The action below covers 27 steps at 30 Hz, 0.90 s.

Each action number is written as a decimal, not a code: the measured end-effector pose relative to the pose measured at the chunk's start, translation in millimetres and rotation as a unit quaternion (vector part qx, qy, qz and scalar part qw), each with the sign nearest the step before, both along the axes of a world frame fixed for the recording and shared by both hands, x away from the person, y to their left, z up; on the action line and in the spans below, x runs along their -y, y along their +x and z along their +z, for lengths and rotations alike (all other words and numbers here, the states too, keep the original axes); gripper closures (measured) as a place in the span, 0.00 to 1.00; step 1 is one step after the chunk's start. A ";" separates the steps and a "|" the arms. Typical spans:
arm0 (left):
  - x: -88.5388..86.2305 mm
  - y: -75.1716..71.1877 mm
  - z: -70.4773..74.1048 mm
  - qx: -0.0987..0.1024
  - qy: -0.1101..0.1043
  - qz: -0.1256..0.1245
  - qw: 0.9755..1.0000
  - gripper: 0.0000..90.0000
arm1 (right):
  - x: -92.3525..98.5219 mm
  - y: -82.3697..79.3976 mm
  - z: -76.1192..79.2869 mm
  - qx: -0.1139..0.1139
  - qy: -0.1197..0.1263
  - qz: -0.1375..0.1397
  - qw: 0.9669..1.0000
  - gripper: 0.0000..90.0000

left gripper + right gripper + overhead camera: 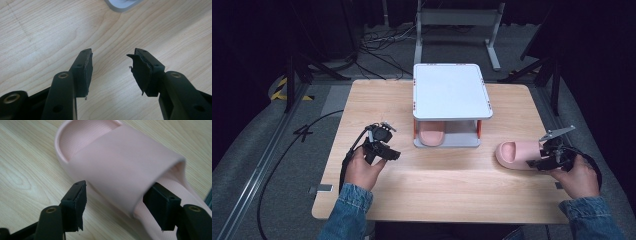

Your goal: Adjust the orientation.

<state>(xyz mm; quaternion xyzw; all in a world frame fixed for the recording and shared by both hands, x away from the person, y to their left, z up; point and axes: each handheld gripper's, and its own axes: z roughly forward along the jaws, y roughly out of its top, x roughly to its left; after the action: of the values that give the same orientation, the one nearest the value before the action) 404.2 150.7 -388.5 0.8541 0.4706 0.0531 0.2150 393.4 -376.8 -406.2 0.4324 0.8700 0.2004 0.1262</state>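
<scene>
The left claw [382, 145] hovers wide and empty over the table [447, 185]. One pink slipper [430, 134] sits inside the rack [451, 92] (lower shelf). The right claw [117, 202], open, straddles the second slipper's [120, 167] strap; closing and lifting likely follows.

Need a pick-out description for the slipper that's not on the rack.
On the light wooden table, look right of the small white two-tier rack, toward the near right edge. The pink foam slide slipper lies there on bare wood at the right gripper; its twin pink slipper sits on the rack's lower shelf.
</scene>
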 end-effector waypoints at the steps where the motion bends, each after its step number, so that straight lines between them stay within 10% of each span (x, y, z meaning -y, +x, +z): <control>1: -1.1 -0.7 -0.4 0.000 -0.001 0.002 1.000 0.56 | -2.3 2.2 -1.3 -0.002 0.000 0.003 1.000 0.38; 18: -2.8 -1.3 -0.3 -0.001 0.001 0.003 1.000 0.57 | -19.0 1.0 12.0 -0.044 0.054 -0.017 0.997 0.73; 27: 2.0 3.1 0.1 -0.002 -0.002 -0.004 1.000 0.57 | -41.6 -13.7 27.0 -0.018 0.079 -0.006 0.997 0.83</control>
<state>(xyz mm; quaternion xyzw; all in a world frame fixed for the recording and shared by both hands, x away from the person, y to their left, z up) 407.2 148.7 -388.5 0.8553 0.4682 0.0495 0.2163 379.7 -335.2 -379.2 0.4496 0.8510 0.2603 0.0773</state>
